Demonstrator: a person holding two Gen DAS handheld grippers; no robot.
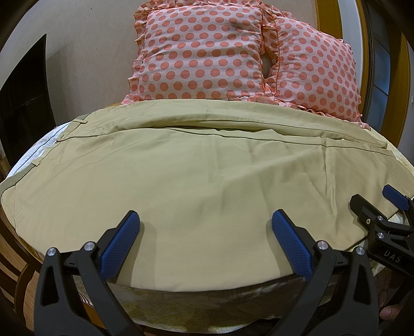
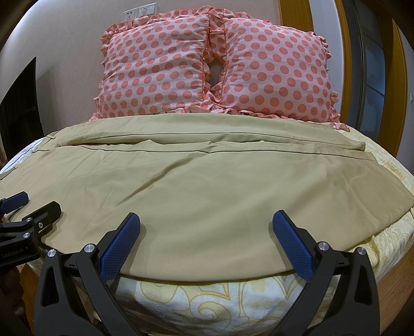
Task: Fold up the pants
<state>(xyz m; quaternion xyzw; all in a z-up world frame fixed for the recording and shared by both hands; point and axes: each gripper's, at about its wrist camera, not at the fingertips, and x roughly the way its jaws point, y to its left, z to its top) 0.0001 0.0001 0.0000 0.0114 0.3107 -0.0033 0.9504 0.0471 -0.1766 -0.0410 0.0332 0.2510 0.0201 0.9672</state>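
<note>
Pants (image 1: 201, 175) flat on bed — near edge between fingers of both spread, empty tools (image 1: 205, 245) (image 2: 205, 245).

The pants (image 1: 201, 175) lie flat across nearly the whole width of the bed (image 2: 201, 297), so the space above them is open from the near edge to the pillows. The two polka-dot pillows (image 2: 214, 69) stand propped at the far end and close off that side (their frilled edges touch the far edge of the cloth). Both grippers hover with jaws spread wide at the near edge, the left gripper (image 1: 205, 227) and the right gripper (image 2: 205, 227) close side by side. A wooden frame (image 2: 297, 15) walls the far right.
</note>
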